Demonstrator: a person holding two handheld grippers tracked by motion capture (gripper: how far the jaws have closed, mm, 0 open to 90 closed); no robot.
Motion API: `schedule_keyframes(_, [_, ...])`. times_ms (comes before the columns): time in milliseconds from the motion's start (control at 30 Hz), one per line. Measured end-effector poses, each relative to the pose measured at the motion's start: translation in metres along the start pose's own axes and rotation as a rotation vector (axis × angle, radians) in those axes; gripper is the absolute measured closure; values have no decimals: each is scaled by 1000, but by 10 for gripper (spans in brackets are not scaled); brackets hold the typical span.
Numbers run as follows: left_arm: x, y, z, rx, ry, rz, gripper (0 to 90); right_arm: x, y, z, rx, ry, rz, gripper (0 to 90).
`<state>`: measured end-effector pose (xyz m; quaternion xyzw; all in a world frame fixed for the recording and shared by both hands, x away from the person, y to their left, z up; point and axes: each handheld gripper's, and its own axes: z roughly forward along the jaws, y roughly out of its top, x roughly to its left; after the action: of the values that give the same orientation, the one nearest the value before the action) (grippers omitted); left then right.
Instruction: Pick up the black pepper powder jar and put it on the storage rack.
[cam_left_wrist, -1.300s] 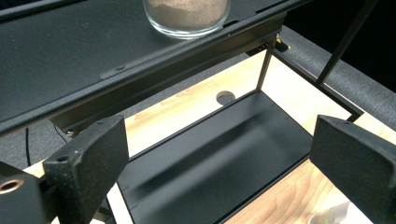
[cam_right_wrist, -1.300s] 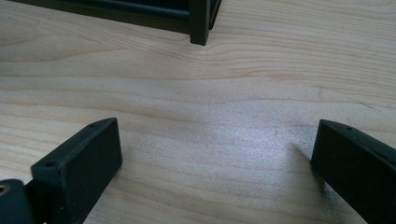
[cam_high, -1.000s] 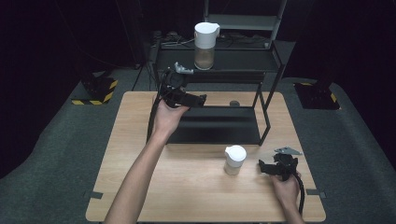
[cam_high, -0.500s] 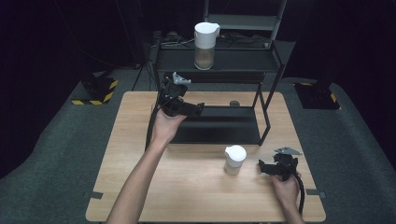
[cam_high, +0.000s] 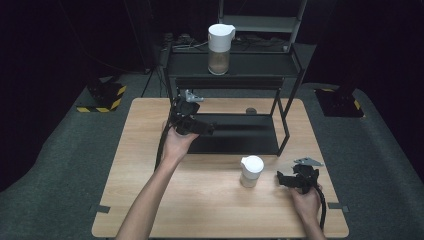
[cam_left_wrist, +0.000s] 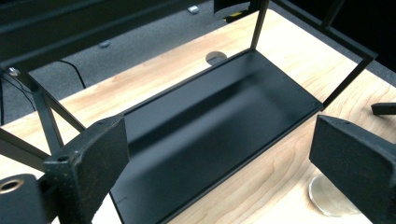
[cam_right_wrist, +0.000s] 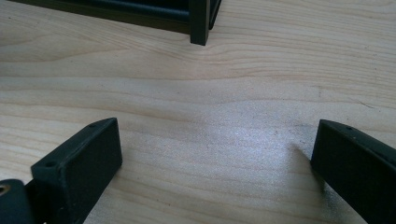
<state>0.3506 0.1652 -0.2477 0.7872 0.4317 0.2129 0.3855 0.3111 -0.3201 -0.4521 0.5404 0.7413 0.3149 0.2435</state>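
My left gripper hangs at the left end of the black rack, pointing right over its lower tray. In the left gripper view its jaws stand wide apart with nothing between them, the tray below. My right gripper rests near the table's front right, pointing left at a white lidded jar a short gap away. The right gripper view has its jaws open over bare wood. A taller white lidded jug stands on the rack's top shelf.
The rack's thin black legs rise around the tray; one leg foot stands just ahead of the right gripper. A small round dark object lies on the table behind the tray. A pale round disc peeks beside the left gripper's right jaw.
The left hand has sunk from the level of the rack's upper shelf toward the lower tray, jaws still wide. The right hand and the jar have not moved.
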Motion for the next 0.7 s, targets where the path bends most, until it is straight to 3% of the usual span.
schedule_keyframes(300, [2, -14, 6, 5, -11, -8, 45, 0, 0, 0, 1, 0, 0, 12])
schedule_keyframes(700, [-7, -28, 20, 36, 5, 19, 43, 0, 0, 0, 1, -1, 0, 12])
